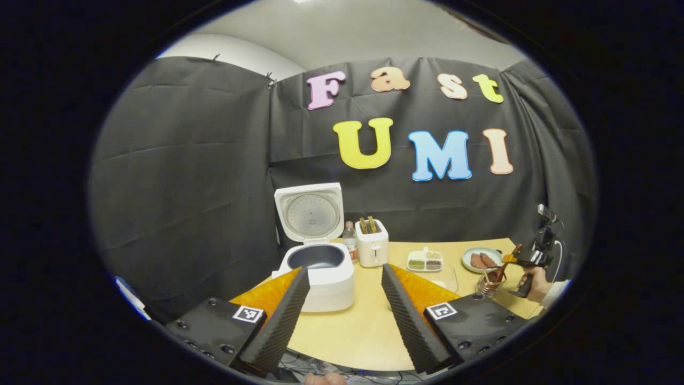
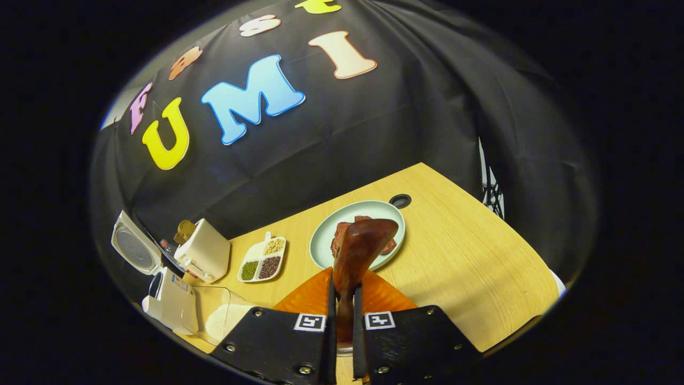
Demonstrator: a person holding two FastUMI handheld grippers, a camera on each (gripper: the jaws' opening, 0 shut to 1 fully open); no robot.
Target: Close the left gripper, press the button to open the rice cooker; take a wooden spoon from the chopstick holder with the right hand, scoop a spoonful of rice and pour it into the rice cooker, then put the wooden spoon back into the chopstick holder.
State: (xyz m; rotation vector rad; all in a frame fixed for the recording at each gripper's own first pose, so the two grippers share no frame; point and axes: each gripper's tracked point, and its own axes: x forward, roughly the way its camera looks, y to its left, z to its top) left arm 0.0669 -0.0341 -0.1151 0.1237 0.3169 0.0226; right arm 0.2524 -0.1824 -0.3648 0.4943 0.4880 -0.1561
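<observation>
Wooden spoon (image 2: pixel 357 251), stiff and light, sits pinched at its handle by the right gripper (image 2: pixel 342 315); the left gripper (image 1: pixel 344 305) is spread.

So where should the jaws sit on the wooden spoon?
On the handle below the bowl, coming from above. The wooden spoon stands bowl-up, and the right gripper is already shut on its narrow handle, leaving the bowl free.

The rice cooker (image 1: pixel 320 272) is white, standing at the table's far left corner, lid (image 1: pixel 310 213) raised upright, its dark inner pot exposed; the wooden spoon (image 2: pixel 357 251), dark reddish-brown, stands upright, its handle pinched between closed fingers, bowl uppermost; the wire chopstick holder (image 1: pixel 487 284) stands near the table's right edge.
</observation>
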